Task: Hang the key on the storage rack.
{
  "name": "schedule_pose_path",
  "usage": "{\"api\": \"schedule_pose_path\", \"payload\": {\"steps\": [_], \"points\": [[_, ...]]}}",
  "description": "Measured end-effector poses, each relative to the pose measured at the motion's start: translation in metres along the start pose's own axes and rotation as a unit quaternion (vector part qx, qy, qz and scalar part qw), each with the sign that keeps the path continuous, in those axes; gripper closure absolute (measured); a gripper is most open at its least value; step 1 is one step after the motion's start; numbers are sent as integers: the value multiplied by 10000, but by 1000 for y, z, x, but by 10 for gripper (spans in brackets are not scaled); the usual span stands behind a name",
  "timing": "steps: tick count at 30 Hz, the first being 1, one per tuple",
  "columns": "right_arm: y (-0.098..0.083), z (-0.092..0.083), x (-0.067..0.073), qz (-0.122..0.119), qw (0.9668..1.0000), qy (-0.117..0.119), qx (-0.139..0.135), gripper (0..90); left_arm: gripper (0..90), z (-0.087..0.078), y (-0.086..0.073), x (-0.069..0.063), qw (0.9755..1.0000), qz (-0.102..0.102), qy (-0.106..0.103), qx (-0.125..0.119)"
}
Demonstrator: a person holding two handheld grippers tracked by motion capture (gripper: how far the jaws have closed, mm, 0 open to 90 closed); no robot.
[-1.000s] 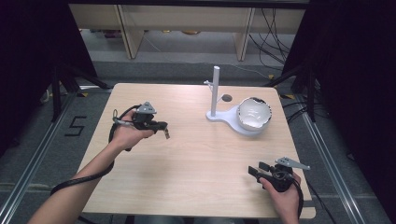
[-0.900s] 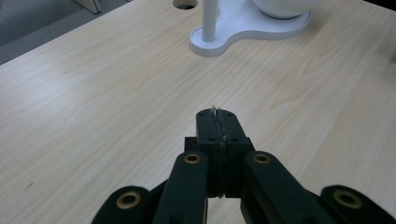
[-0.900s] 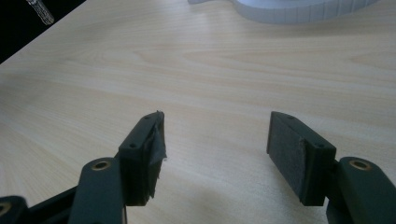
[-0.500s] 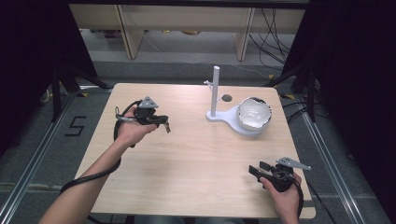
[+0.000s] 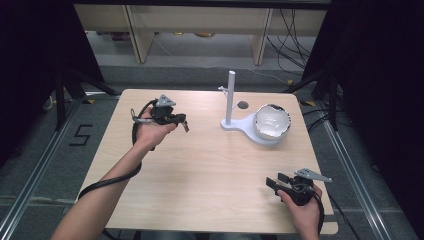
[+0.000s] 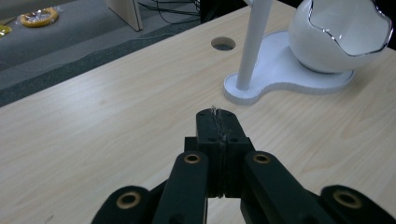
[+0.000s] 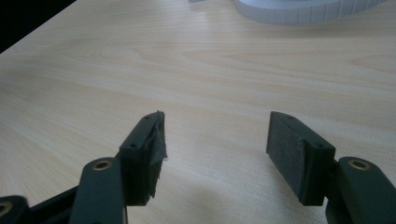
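bowl on the stand's base, right of its post; table hole just behind

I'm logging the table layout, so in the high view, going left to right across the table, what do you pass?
Left gripper → white post → round hole in the tabletop → white bowl on the stand's base → right gripper, near the table's front edge.
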State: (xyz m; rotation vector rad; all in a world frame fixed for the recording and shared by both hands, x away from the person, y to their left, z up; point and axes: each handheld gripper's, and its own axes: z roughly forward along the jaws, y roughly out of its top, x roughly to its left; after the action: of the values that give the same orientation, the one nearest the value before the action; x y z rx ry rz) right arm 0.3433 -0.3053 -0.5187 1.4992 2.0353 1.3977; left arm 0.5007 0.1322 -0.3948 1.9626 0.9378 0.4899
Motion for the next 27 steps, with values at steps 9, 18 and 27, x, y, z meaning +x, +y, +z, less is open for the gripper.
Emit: {"api": "schedule_pose_path", "payload": {"steps": [9, 18, 27], "points": [[-1, 0, 3, 67, 9999, -116, -36, 387, 890, 0, 19, -3, 9996, 18, 157, -247], [-1, -3, 2, -20, 10000, -35, 4, 386, 890, 16, 25, -7, 9990, -68, 297, -335], [-1, -3, 5, 144, 9999, 4, 39, 386, 890, 26, 44, -13, 9981, -92, 333, -505]]}}
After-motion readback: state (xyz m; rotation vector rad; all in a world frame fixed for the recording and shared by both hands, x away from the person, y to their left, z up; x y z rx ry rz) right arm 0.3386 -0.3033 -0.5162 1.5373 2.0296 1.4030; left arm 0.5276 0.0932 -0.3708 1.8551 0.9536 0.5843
